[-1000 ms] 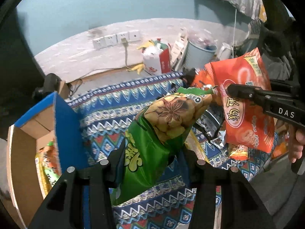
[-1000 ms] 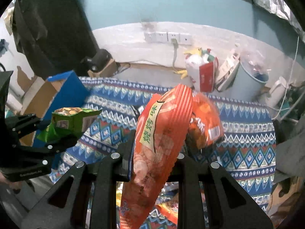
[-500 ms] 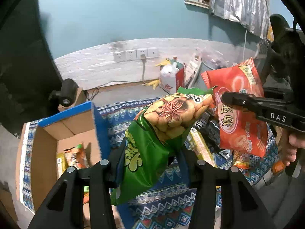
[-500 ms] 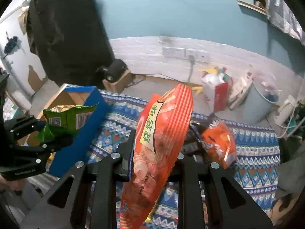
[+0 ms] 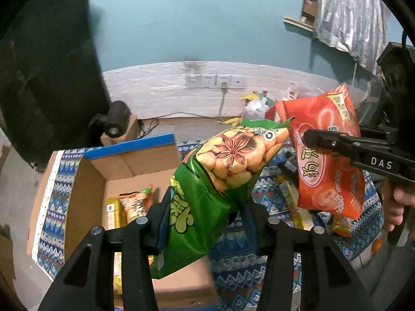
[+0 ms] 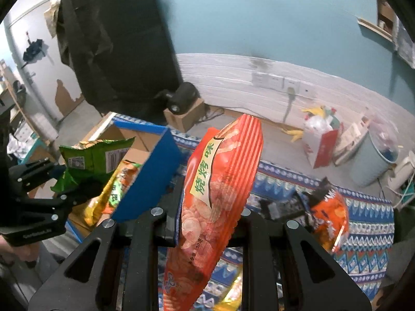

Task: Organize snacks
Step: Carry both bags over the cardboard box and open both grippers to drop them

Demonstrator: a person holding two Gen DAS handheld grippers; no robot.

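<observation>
At the far left an open cardboard box (image 5: 85,181) with a blue flap sits on the patterned cloth (image 5: 49,202), and a few packets (image 5: 135,202) already lie inside it, so part of the sorting looks done. Over the box's near edge the left gripper (image 5: 205,220) pinches a green bag of snacks (image 5: 212,181), held clear of everything and seemingly bound for the box. Just to the right, the right gripper (image 6: 207,217) is pressed together on a red bag of chips (image 6: 220,189), also in the air. Further right, loose snacks (image 6: 329,220) are scattered on the cloth (an orange bag among them), so several trips look to be left. The raised blue flap (image 6: 150,178) stands between the red bag and the box opening and may need clearing. Along the wall behind are a small black camera on a carton (image 5: 115,119), wall sockets (image 5: 215,80), and a rubbish heap (image 6: 321,134) at the right.
</observation>
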